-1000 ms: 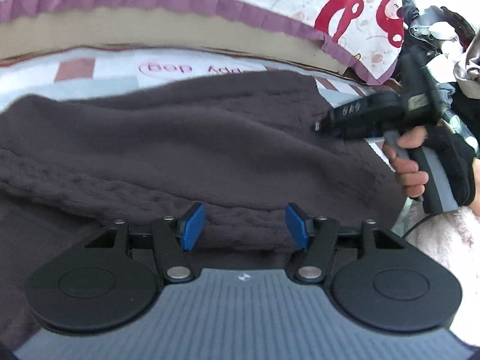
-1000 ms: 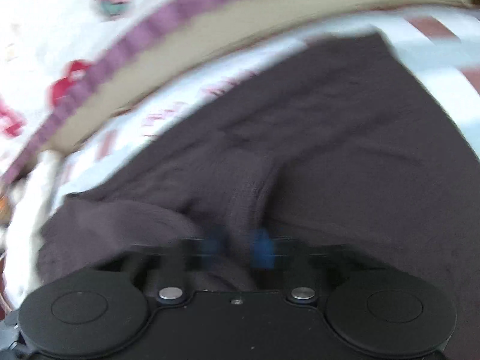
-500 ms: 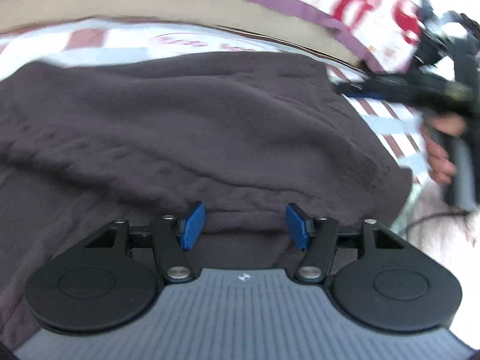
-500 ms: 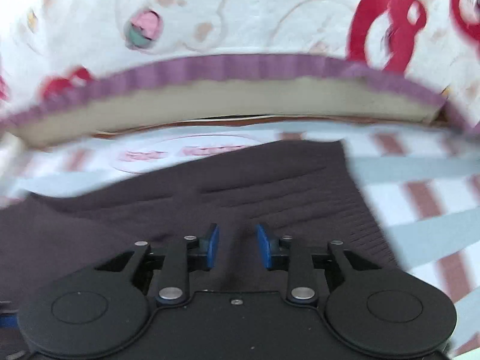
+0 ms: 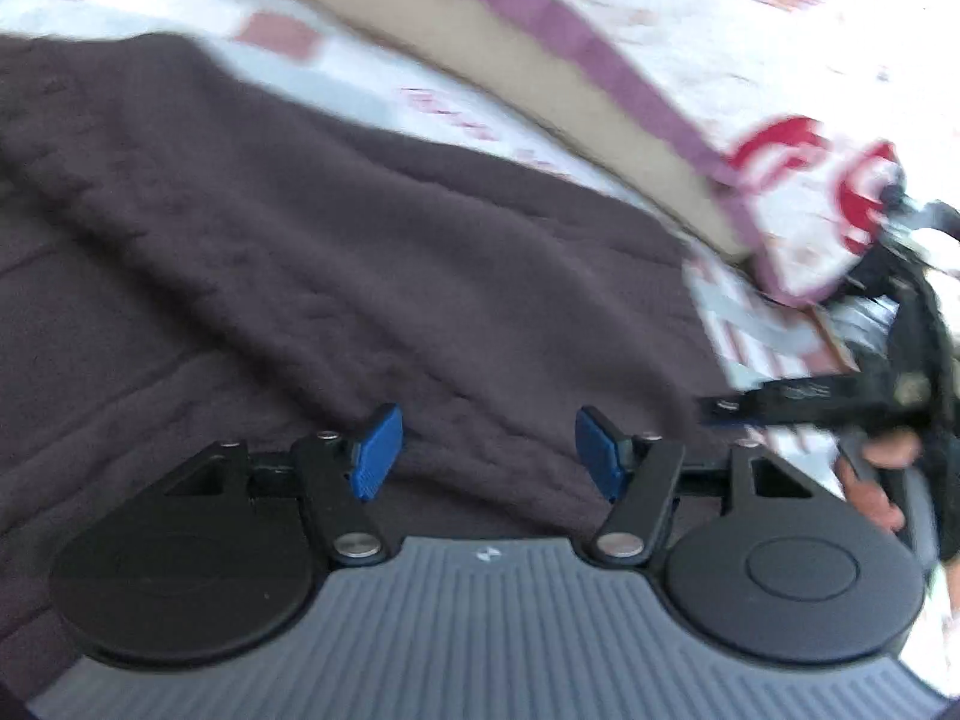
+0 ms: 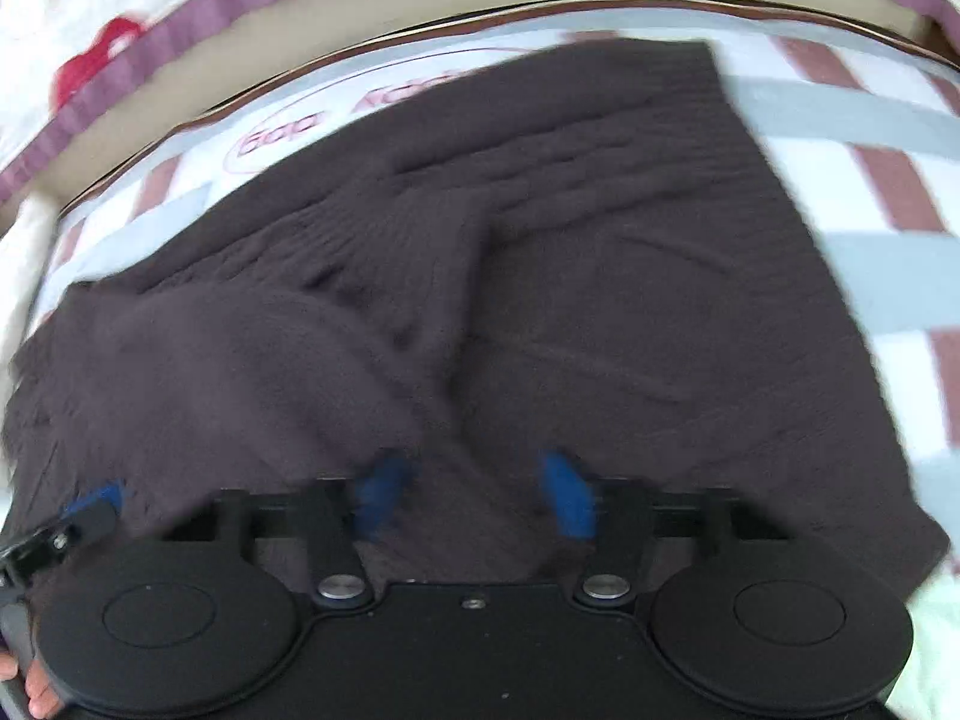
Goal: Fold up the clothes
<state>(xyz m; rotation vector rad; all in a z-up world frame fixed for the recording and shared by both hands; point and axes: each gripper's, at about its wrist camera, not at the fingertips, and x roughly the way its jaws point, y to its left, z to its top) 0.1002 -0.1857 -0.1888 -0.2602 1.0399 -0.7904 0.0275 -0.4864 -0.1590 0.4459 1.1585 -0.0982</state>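
Note:
A dark brown knitted garment (image 5: 360, 252) lies spread on the striped bed sheet (image 5: 756, 324), with a folded-over layer running across it. My left gripper (image 5: 489, 455) hovers over its near part, open, with nothing between the blue pads (image 5: 378, 450). In the right wrist view the same garment (image 6: 600, 300) fills the middle, with a sleeve fold bunched at the left. My right gripper (image 6: 474, 489) stands open over it, its pads blurred. The right gripper (image 5: 780, 399) also shows at the garment's right edge in the left wrist view, held by a hand (image 5: 876, 480).
A white quilt with purple trim (image 5: 600, 60) and red cartoon prints rises along the far side of the bed. The pink and grey striped sheet (image 6: 870, 180) is bare to the right of the garment. The left gripper's tip (image 6: 90, 507) shows at the lower left.
My right gripper went from nearly shut on a garment fold to wide open, and has swung back over the garment. The left gripper stayed open while its view turned left.

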